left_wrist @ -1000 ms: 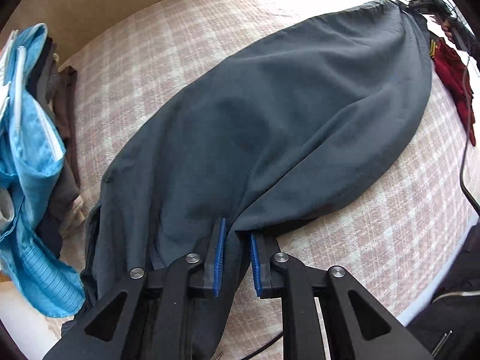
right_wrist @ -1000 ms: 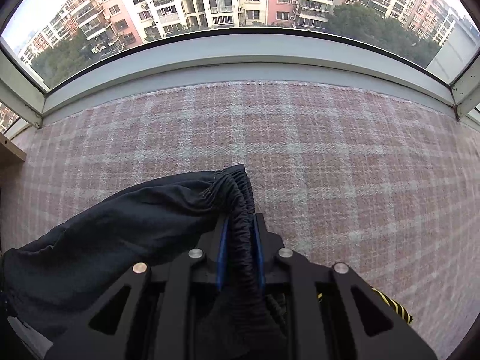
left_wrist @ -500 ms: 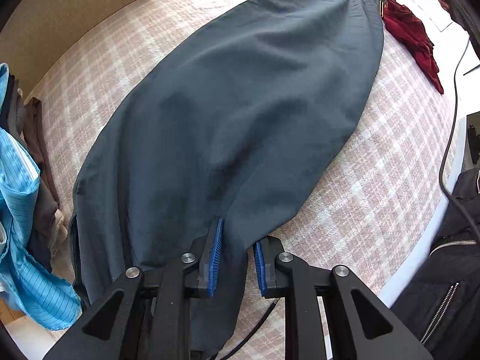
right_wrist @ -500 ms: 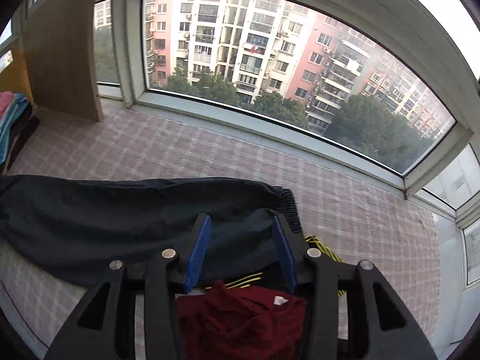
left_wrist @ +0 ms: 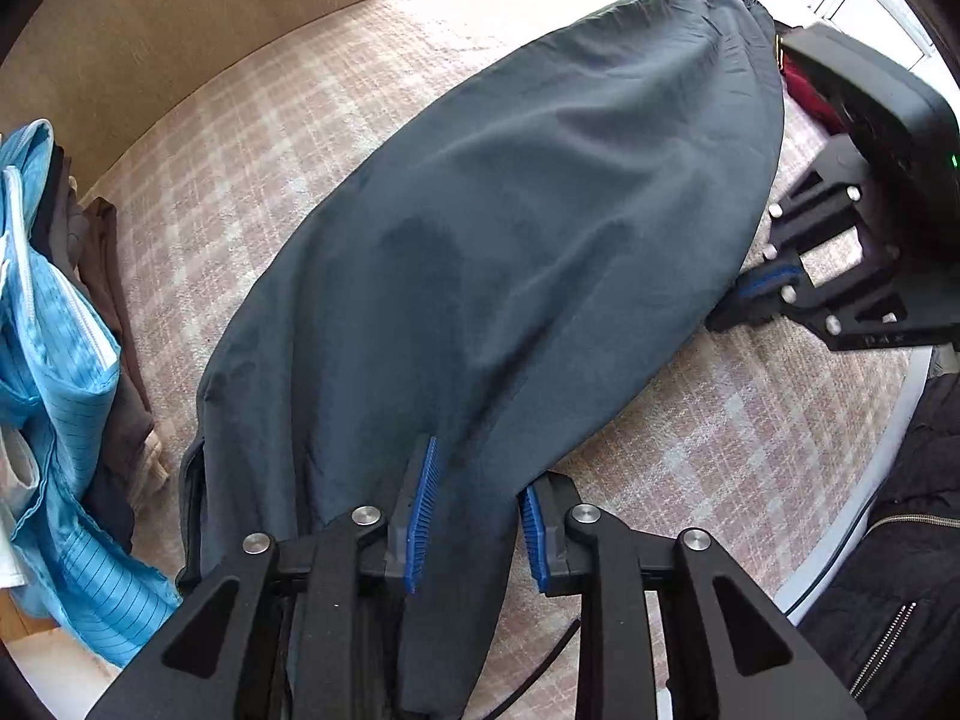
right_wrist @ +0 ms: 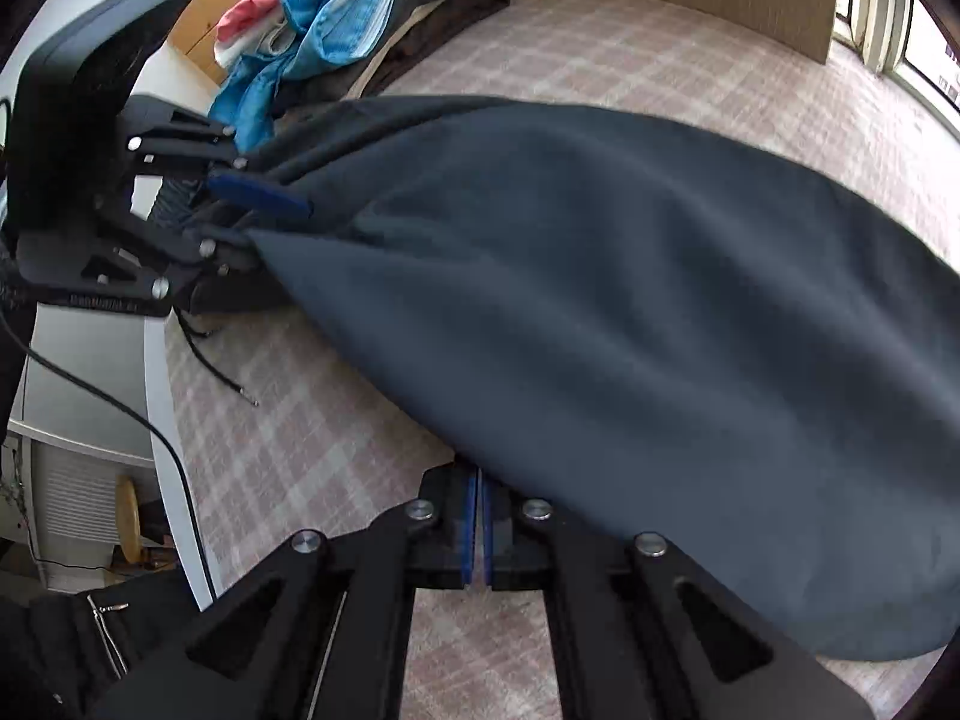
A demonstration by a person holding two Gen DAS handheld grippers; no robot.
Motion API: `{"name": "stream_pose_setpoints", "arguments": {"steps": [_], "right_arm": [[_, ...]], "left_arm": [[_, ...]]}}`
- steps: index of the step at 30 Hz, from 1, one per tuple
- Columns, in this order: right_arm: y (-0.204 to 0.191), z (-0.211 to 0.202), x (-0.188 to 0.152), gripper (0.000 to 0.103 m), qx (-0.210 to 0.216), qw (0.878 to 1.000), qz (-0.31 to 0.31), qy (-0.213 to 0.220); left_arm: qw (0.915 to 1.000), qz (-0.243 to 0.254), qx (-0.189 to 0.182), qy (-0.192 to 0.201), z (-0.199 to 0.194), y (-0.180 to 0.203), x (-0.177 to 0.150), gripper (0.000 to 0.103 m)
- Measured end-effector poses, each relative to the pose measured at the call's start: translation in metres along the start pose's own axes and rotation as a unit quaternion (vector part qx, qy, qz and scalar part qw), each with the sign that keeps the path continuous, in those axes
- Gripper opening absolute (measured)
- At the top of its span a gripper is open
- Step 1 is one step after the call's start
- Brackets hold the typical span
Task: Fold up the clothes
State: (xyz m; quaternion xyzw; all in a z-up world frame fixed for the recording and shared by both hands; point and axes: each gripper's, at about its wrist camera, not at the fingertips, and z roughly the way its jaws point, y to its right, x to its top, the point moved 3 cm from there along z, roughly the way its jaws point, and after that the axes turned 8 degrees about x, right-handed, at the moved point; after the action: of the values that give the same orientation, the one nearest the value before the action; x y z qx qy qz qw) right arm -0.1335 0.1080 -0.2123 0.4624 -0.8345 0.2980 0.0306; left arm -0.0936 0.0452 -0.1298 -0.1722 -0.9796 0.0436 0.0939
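Your pink plaid bed cover (left_wrist: 252, 156), tan wooden panel (left_wrist: 180, 18) behind it, bright windows (right_wrist: 924, 42) beside that panel, daylight throughout

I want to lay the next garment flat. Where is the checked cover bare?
Bare: the checked cover between dark trousers and wooden panel; a narrower strip near the front edge. Crowded: clothes pile, red garment.
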Motion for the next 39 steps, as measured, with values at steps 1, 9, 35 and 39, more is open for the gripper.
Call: {"name": "stream_pose_setpoints", "arguments": {"steps": [1,9,35,39], "right_arm": [[0.001,-0.005,0.011,0.000,-0.003,1.000,-0.001,0.008],[0.017,-0.024,0.051,0.000,0.015,1.000,0.014,0.014],[0.037,-0.062,0.020,0.003,0.064,0.997,0.028,0.040],[0.022,-0.034,-0.013,0.004,0.072,0.997,0.004,-0.005]], "left_arm": [[1.0000,-0.003,0.004,0.008,-0.005,0.000,-0.002,0.034],[0.9964,-0.060,-0.001,0.060,-0.037,0.027,-0.034,0.034],[0.9416,-0.311,-0.063,0.112,0.019,0.022,0.004,0.003],[0.9526,-0.275,-0.069,0.109,-0.003,0.031,-0.003,0.003]]}}
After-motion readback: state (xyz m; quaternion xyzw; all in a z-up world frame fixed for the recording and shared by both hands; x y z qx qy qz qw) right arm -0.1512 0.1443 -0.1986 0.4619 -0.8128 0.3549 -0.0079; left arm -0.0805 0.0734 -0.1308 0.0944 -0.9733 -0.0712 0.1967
